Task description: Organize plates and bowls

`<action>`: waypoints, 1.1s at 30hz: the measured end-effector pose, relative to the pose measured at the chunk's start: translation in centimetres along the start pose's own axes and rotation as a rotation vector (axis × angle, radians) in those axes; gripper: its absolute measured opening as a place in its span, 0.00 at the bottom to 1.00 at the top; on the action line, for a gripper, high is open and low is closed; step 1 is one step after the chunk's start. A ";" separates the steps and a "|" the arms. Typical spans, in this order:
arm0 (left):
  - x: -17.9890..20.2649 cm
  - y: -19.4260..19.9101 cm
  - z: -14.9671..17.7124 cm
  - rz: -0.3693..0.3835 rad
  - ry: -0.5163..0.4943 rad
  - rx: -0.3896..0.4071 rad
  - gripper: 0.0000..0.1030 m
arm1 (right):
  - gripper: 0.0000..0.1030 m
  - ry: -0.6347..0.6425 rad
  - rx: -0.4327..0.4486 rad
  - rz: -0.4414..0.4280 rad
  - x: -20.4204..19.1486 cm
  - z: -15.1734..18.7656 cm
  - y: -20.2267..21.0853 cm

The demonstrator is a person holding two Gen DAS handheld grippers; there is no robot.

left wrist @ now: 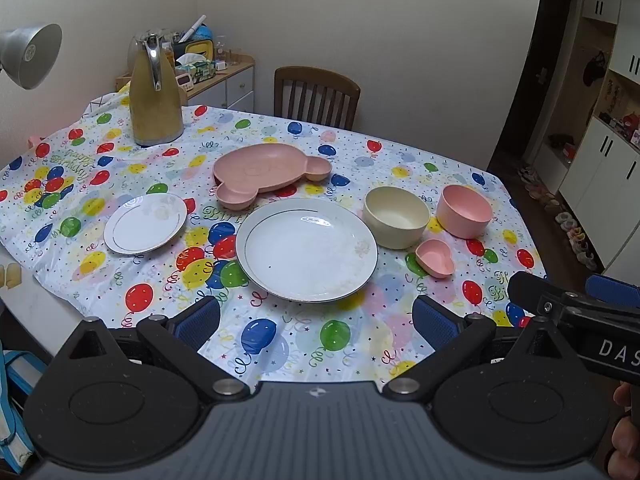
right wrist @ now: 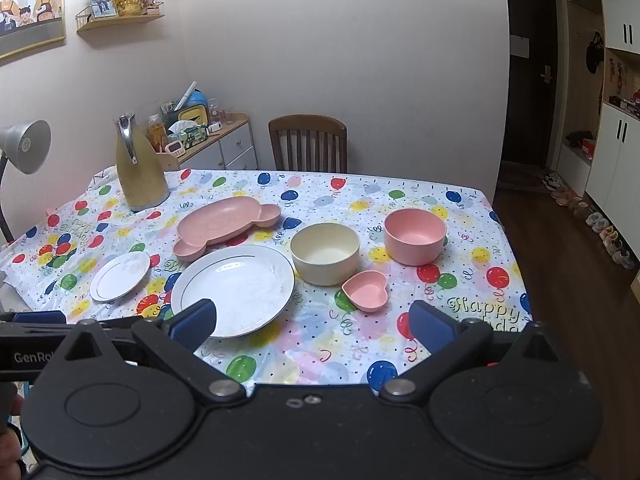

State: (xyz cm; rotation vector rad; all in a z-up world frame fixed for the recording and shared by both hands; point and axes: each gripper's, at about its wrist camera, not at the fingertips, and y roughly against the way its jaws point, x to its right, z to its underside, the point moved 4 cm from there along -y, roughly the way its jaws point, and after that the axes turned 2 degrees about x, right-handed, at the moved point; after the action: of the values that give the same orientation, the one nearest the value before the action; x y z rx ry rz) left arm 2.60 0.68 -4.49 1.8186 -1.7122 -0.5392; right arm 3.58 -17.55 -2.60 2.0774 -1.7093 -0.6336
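Note:
On the balloon tablecloth lie a large white plate (left wrist: 306,249) (right wrist: 233,290), a small white plate (left wrist: 145,223) (right wrist: 120,276), a pink bear-shaped divided plate (left wrist: 269,173) (right wrist: 225,225), a cream bowl (left wrist: 396,216) (right wrist: 325,253), a pink bowl (left wrist: 463,211) (right wrist: 415,236) and a small pink heart-shaped dish (left wrist: 435,258) (right wrist: 365,290). My left gripper (left wrist: 318,320) is open and empty, at the near table edge in front of the large plate. My right gripper (right wrist: 312,322) is open and empty, near the table's front edge below the heart dish; it also shows in the left wrist view (left wrist: 576,300).
A yellow thermos jug (left wrist: 155,96) (right wrist: 138,168) stands at the back left of the table. A wooden chair (left wrist: 316,96) (right wrist: 308,144) is behind the table. A grey desk lamp (left wrist: 30,54) hangs at the left. Cabinets and shoes (right wrist: 600,224) line the right wall.

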 end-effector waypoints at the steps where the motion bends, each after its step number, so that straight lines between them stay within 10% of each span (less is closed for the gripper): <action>1: 0.0 0.1 0.0 0.000 0.000 0.001 1.00 | 1.00 -0.001 0.002 0.000 0.1 0.0 0.1; 33: 0.1 -0.4 -0.7 0.007 0.006 -0.014 1.00 | 1.00 -0.008 -0.001 0.016 0.2 -0.6 -0.3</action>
State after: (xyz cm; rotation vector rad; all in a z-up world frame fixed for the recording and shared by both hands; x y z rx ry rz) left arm 3.39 0.67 -4.17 1.8020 -1.7065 -0.5407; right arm 4.19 -17.70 -2.29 2.0611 -1.7278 -0.6380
